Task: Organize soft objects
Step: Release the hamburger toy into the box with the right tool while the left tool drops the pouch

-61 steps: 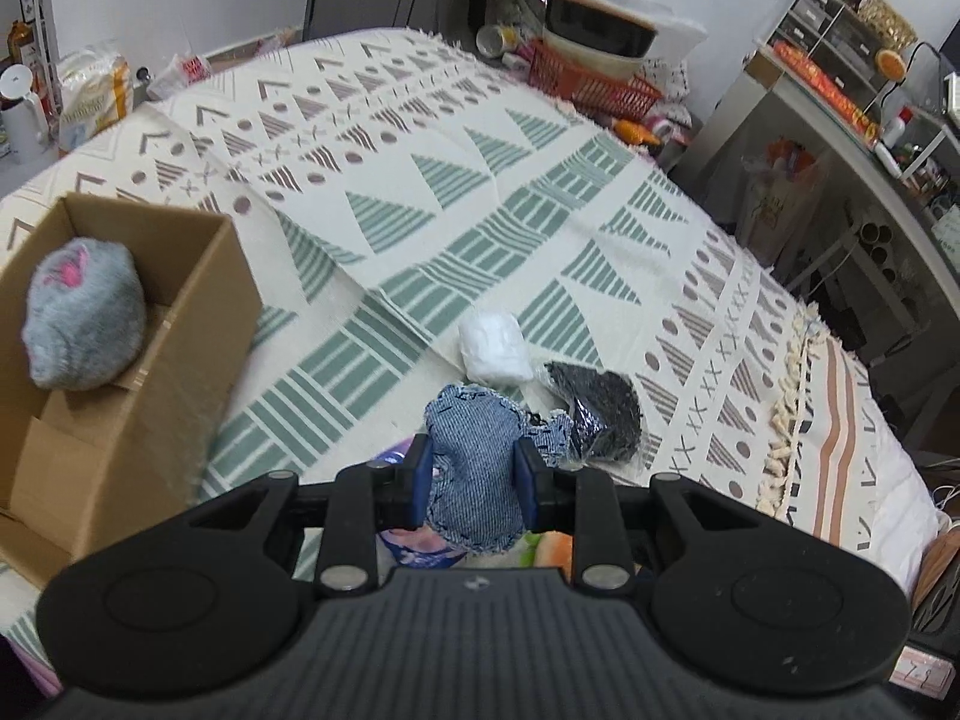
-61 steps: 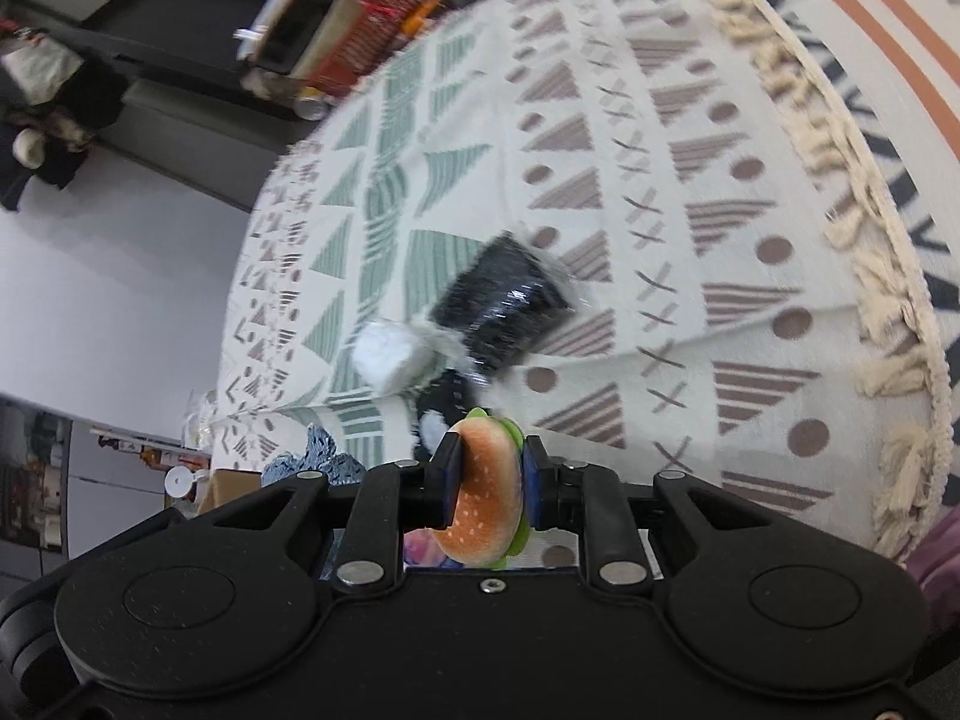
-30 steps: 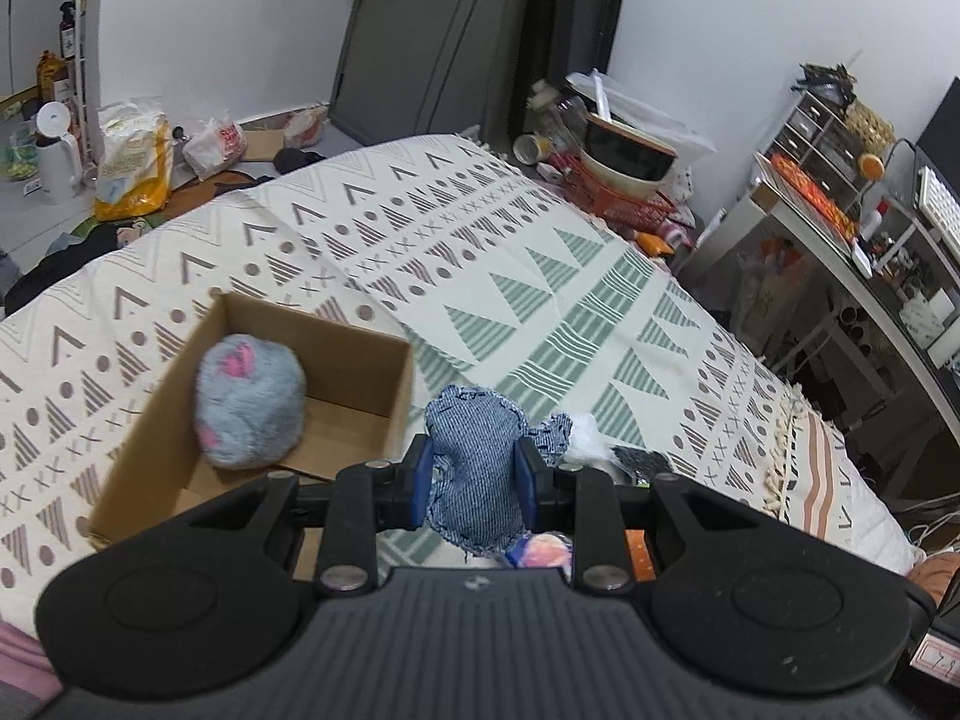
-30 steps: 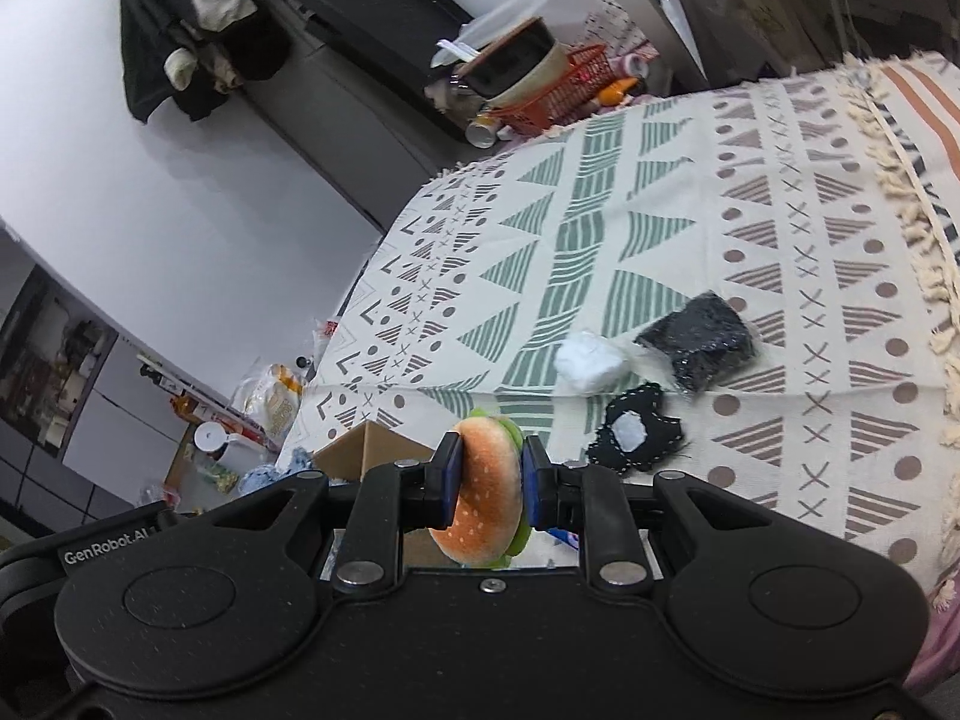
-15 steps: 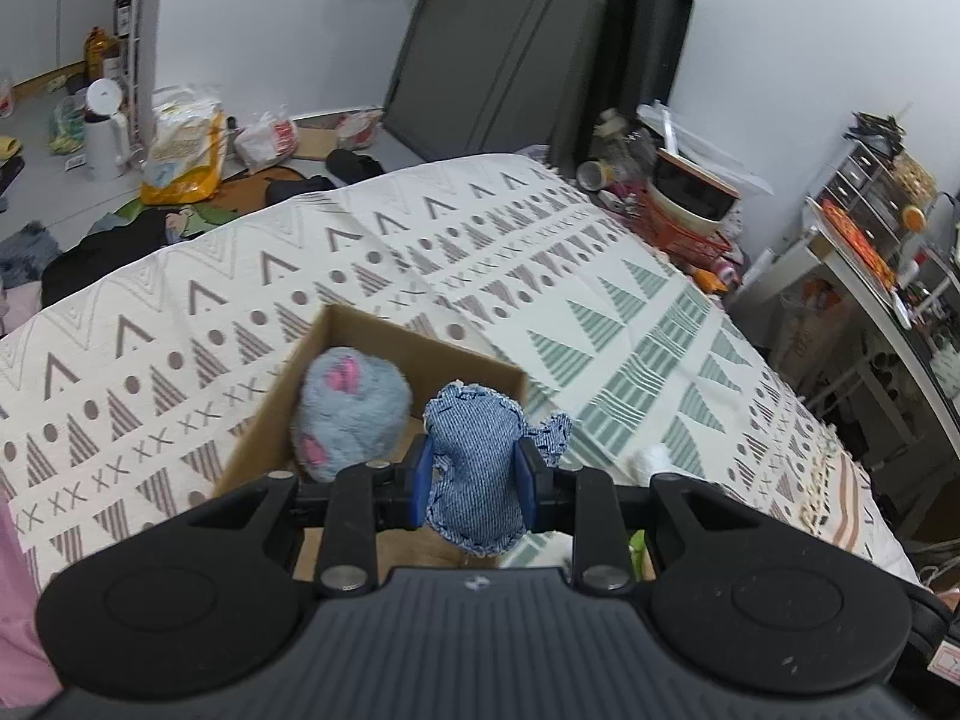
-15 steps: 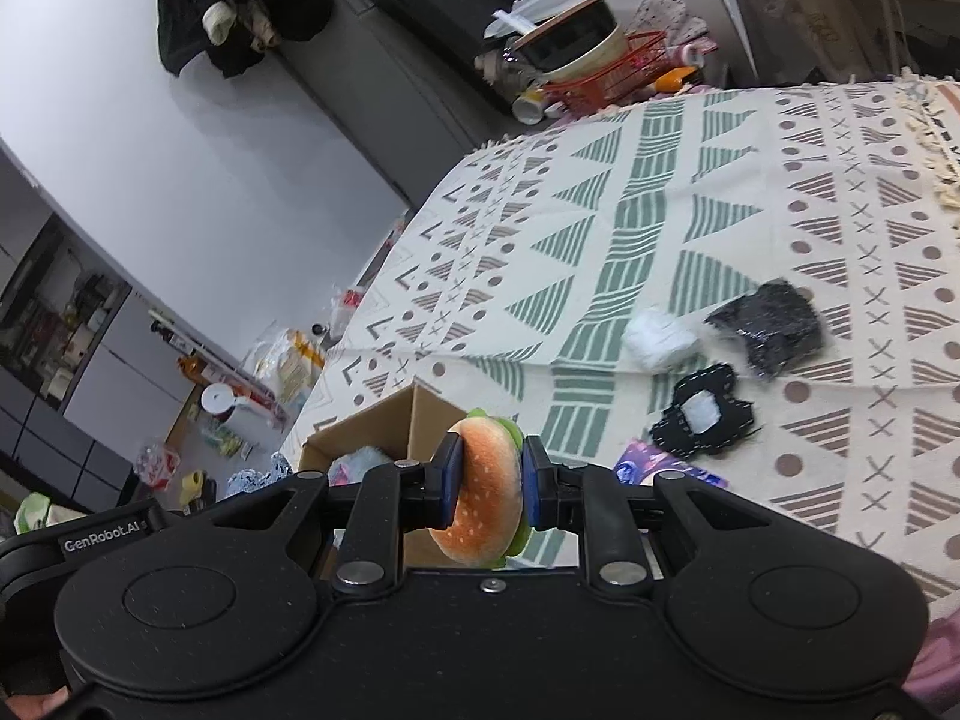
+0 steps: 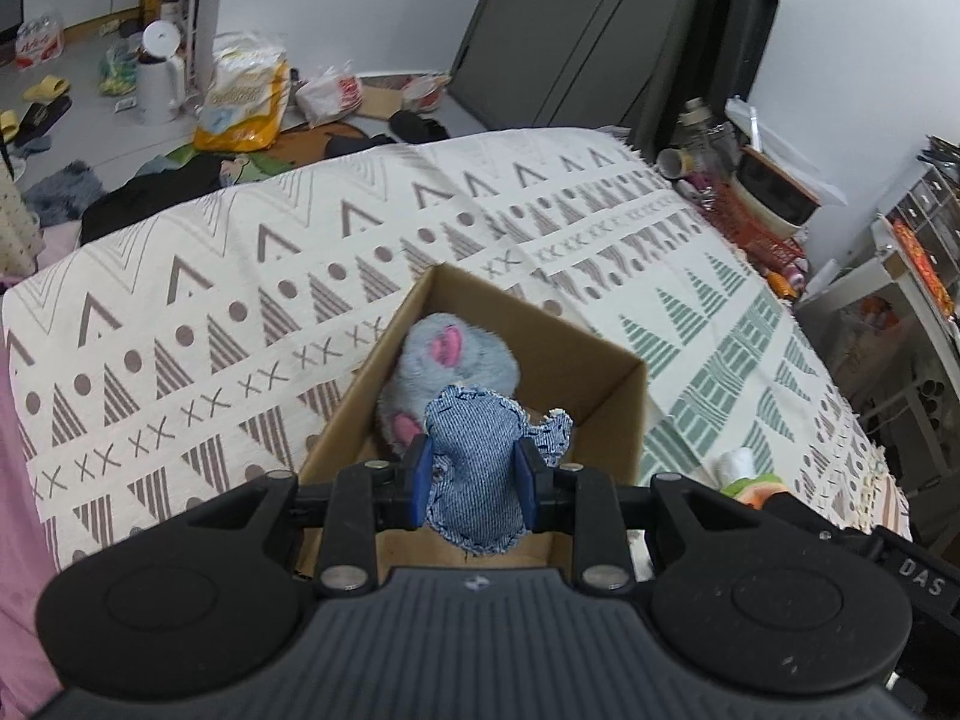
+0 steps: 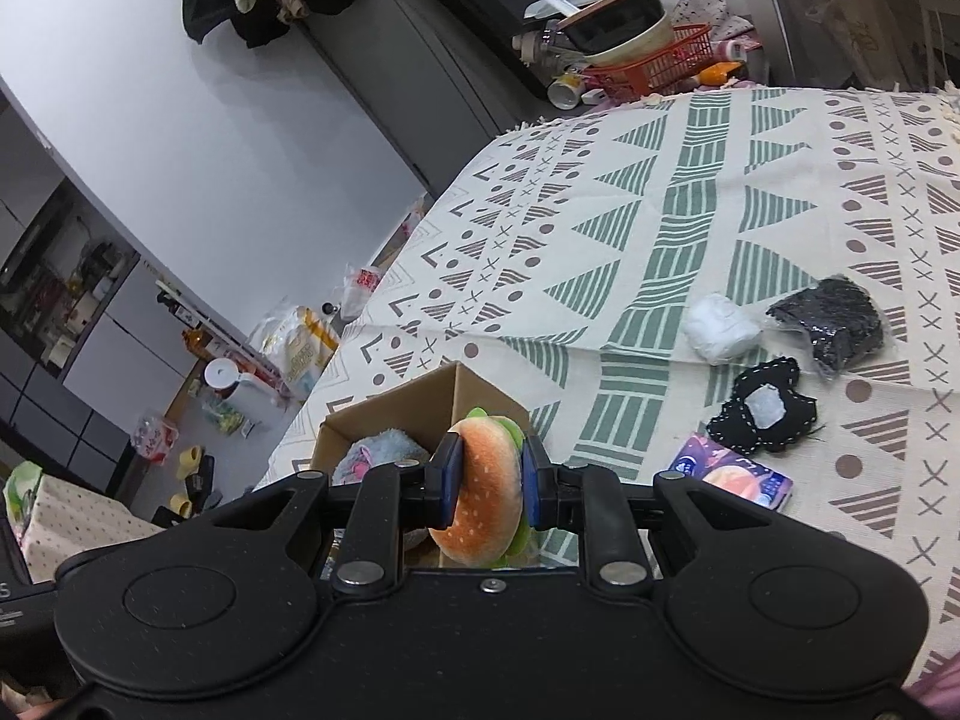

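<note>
The open brown cardboard box (image 7: 606,414) on the patterned bedspread (image 7: 240,300) already holds one fluffy grey plush with pink patches (image 7: 456,360), so the sorting is begun but far from finished. The left gripper (image 7: 474,480) pinches a blue denim soft toy (image 7: 480,468) directly above the box opening. The right gripper (image 8: 491,483) squeezes a plush hamburger (image 8: 486,504) just beside the box, near its corner. To the right of the box, well apart from it, four things still lie on the bedspread: a white soft lump (image 8: 717,327), a black glittery pouch (image 8: 837,324), a black felt piece with white stitching (image 8: 762,414) and a small colourful packet (image 8: 735,477).
</note>
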### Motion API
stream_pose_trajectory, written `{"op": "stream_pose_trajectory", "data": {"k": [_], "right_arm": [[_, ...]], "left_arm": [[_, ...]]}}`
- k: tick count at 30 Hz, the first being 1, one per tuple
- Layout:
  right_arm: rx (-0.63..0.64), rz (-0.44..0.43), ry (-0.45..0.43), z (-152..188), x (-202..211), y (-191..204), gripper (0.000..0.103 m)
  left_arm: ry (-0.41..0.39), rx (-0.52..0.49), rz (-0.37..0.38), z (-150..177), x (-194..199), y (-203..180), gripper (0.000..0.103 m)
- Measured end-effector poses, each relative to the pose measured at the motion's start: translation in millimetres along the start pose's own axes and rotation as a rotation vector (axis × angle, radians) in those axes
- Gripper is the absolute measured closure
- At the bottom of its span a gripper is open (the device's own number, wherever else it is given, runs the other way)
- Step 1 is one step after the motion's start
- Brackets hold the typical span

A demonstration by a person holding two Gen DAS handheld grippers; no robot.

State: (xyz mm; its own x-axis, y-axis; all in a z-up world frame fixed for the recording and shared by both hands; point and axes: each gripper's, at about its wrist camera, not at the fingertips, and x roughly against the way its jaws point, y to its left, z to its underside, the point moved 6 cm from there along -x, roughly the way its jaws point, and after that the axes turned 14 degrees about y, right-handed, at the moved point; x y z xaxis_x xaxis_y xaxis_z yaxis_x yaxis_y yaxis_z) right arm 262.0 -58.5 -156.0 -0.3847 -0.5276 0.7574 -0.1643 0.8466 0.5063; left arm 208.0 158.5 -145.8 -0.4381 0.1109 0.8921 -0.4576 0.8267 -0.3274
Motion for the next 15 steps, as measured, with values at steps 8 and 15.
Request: {"op": "stream_pose_trajectory", "data": {"k": [8,15], "right_arm": [[0.031,-0.023,0.008,-6,-13,18,0.082],[0.063,-0.022,0.012,-15,-29,39,0.082]], "left_arm": [[0.003,0.046,-0.016,-5,-18,15,0.072],[-0.005,0.028,-0.039,-10,-18,12,0.051]]}}
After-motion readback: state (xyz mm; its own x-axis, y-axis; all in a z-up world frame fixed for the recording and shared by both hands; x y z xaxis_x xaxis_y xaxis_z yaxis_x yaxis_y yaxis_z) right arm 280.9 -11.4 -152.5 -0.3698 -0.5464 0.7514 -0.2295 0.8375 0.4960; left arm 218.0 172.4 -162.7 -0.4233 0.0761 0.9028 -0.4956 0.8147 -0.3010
